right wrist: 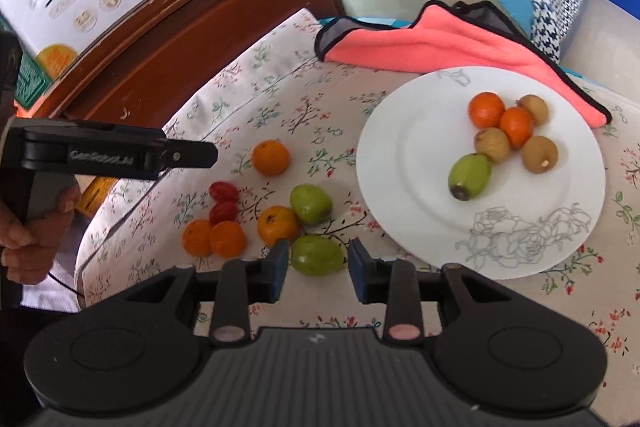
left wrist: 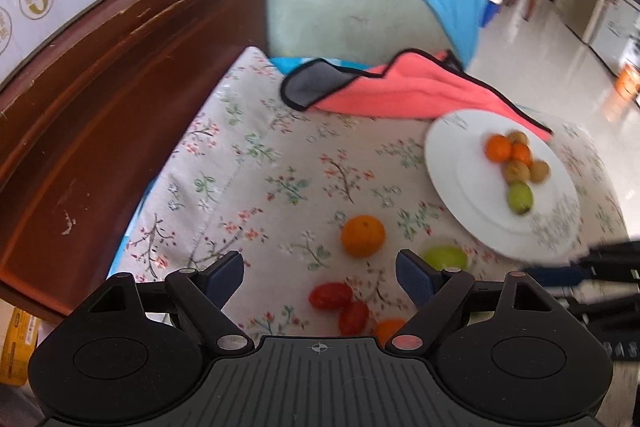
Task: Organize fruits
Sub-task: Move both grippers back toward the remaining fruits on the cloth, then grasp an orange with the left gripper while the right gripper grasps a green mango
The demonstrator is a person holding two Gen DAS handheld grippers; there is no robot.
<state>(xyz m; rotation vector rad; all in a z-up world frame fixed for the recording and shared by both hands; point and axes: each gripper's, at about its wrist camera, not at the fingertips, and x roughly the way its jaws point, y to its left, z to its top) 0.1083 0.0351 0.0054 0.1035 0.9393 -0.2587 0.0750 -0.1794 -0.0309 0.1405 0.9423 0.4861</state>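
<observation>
Both fingers apart w/ nothing held, plate w/ six fruits.

Two wrist views, angled down, close, sharing plate

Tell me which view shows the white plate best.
Right wrist view: the white plate sits whole and sharp, all six fruits clear. Left wrist view shows it smaller, blurred, its lower right edge cut by the other tool.
</observation>
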